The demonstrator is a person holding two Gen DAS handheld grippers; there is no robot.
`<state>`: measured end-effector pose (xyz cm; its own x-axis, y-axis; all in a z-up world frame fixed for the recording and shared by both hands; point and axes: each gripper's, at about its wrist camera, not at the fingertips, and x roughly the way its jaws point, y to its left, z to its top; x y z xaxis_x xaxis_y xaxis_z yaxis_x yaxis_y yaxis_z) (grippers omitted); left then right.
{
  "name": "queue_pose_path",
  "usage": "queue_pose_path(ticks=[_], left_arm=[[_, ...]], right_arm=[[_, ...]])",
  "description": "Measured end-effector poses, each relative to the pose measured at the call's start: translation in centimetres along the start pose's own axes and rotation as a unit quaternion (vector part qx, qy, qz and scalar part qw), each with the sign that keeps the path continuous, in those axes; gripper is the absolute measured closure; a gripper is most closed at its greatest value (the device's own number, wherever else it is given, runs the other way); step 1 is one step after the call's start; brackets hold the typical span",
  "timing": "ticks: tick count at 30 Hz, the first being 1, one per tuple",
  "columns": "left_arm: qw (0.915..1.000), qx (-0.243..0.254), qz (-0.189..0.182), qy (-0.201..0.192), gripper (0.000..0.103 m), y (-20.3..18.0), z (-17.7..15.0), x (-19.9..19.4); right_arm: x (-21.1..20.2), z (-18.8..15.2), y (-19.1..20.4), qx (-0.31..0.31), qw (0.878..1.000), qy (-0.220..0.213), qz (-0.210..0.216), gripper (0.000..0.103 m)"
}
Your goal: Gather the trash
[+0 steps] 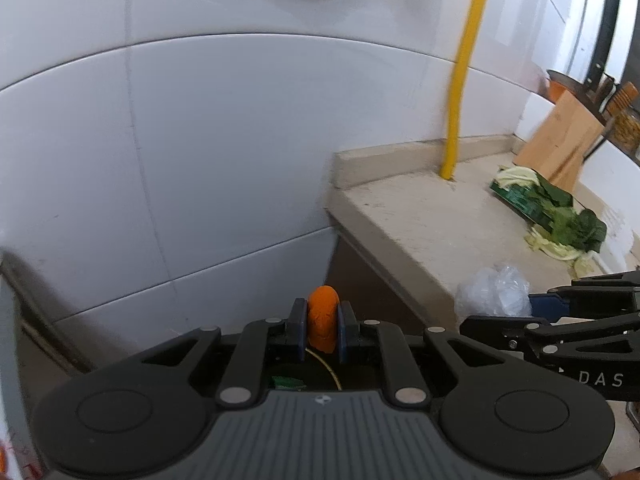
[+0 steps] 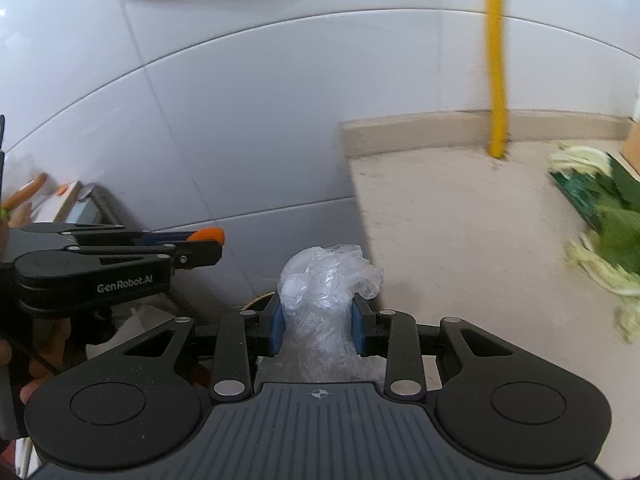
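Note:
My left gripper is shut on a curved piece of orange peel, held beyond the counter's left end with the tiled wall behind it. My right gripper is shut on a crumpled clear plastic bag, at the counter's left edge. In the right wrist view the left gripper shows at the left with the orange peel at its tip. In the left wrist view the right gripper reaches in from the right with the plastic bag. Under the left gripper a dark opening with a green scrap is partly hidden.
The beige counter ends at a white tiled wall. A yellow pipe rises from its back. Leafy vegetable scraps on green packaging lie at the right, near a wooden knife block. A person's hand shows at the left.

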<state>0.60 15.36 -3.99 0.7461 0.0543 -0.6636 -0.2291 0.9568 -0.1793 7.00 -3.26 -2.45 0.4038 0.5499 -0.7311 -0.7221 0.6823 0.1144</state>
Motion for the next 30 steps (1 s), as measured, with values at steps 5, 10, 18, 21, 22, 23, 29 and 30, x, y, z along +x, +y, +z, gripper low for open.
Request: queue_pose_path(ticks=[5, 10, 18, 21, 22, 23, 29, 30], left_arm=[[0.9997, -0.017, 0.013, -0.006, 0.093, 1.8, -0.3, -0.8], [0.9991, -0.034, 0.025, -0.01, 0.093, 3.3, -0.7, -1.4], [0.9981, -0.052, 0.03, -0.015, 0.092, 4.8, -1.0, -1.7], [0.9979, -0.055, 0.03, -0.019, 0.093, 5.2, -1.1, -1.8], [0.9978, -0.056, 0.029, -0.02, 0.093, 5.3, -1.1, -1.9], [0.9978, -0.057, 0.029, -0.02, 0.093, 5.4, -1.1, -1.9], [0.9971, -0.064, 0.029, -0.027, 0.092, 6.1, -1.0, -2.2], [0.9971, -0.064, 0.029, -0.027, 0.092, 6.1, -1.0, -2.2]], right_arm=[[0.9, 0.8, 2.2, -0.021, 1.0, 0.002, 0.016, 0.063], [1.8, 1.3, 4.0, -0.041, 0.999, 0.009, 0.03, 0.063], [2.6, 1.7, 6.0, -0.061, 0.997, 0.017, 0.042, 0.063], [2.9, 1.8, 6.5, -0.066, 0.997, 0.018, 0.043, 0.063], [2.9, 1.8, 6.7, -0.068, 0.997, 0.019, 0.042, 0.063], [2.9, 1.8, 6.7, -0.07, 0.997, 0.019, 0.042, 0.063], [3.1, 1.9, 7.3, -0.078, 0.996, 0.02, 0.044, 0.063], [3.1, 2.0, 7.4, -0.08, 0.996, 0.021, 0.044, 0.063]])
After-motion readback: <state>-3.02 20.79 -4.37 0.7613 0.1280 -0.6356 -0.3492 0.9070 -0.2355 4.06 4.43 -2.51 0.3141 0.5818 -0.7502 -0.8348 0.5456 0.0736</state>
